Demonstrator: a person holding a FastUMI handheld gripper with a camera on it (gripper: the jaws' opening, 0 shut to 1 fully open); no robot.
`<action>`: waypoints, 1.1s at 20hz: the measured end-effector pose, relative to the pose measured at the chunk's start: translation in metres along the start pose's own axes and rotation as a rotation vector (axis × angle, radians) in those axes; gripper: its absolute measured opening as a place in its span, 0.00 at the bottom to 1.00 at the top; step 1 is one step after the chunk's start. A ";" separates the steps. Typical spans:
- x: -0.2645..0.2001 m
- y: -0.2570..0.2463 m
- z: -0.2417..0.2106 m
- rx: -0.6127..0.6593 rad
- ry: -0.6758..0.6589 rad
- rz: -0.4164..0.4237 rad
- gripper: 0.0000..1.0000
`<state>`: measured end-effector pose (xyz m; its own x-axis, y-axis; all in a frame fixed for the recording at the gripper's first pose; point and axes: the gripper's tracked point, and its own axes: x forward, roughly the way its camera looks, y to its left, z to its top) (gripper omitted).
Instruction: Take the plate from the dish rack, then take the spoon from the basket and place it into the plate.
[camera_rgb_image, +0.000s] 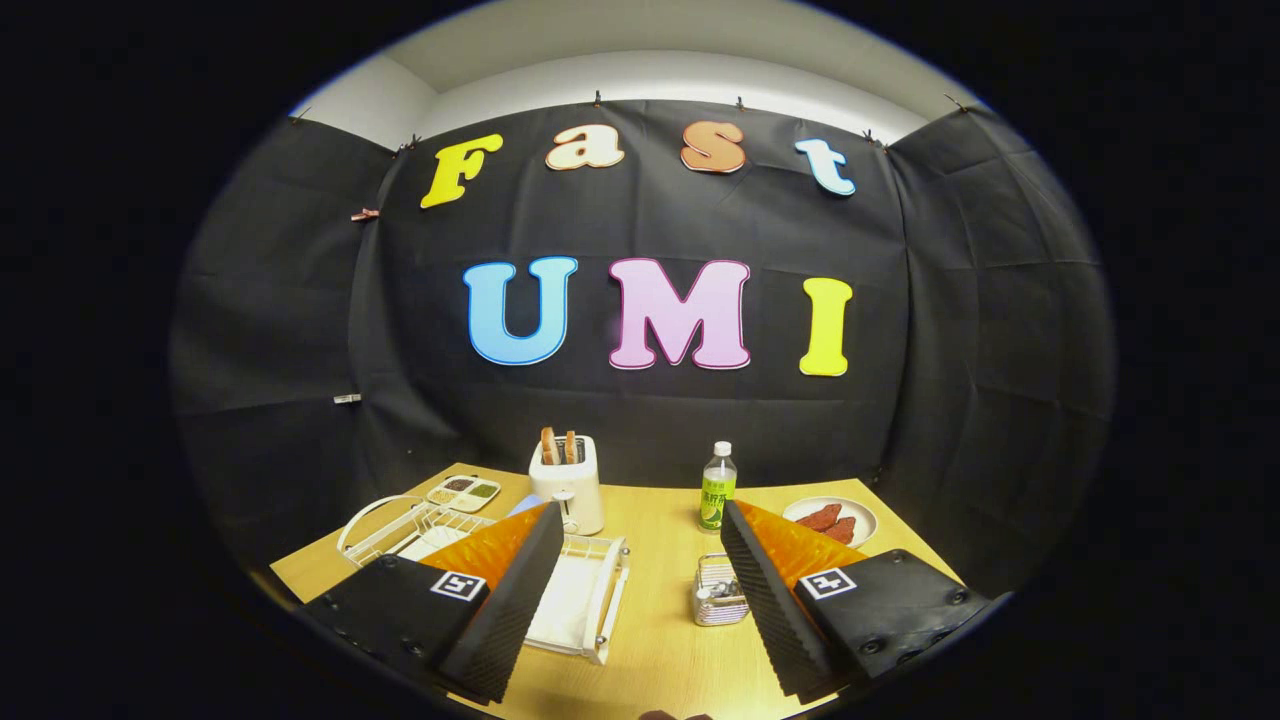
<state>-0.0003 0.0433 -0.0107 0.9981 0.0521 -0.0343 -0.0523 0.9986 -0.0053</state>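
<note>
My gripper is open, its two fingers spread wide above the wooden table with nothing between them. A white wire dish rack lies behind and under the left finger; a white plate shows in its left part, mostly hidden by that finger. A small metal mesh basket stands just inside the right finger, with the grey handles of cutlery in it; I cannot pick out the spoon.
Beyond the fingers stand a white toaster with two slices of toast, a green-labelled bottle, a plate of reddish food at the far right and a small divided sauce dish at the far left.
</note>
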 end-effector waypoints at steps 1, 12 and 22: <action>0.001 0.000 0.001 -0.002 -0.002 -0.005 0.98; 0.011 0.020 -0.004 -0.008 0.015 0.021 0.97; 0.068 0.093 -0.019 0.013 0.211 0.161 0.98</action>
<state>0.0618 0.1399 -0.0322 0.9476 0.2091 -0.2416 -0.2082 0.9776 0.0296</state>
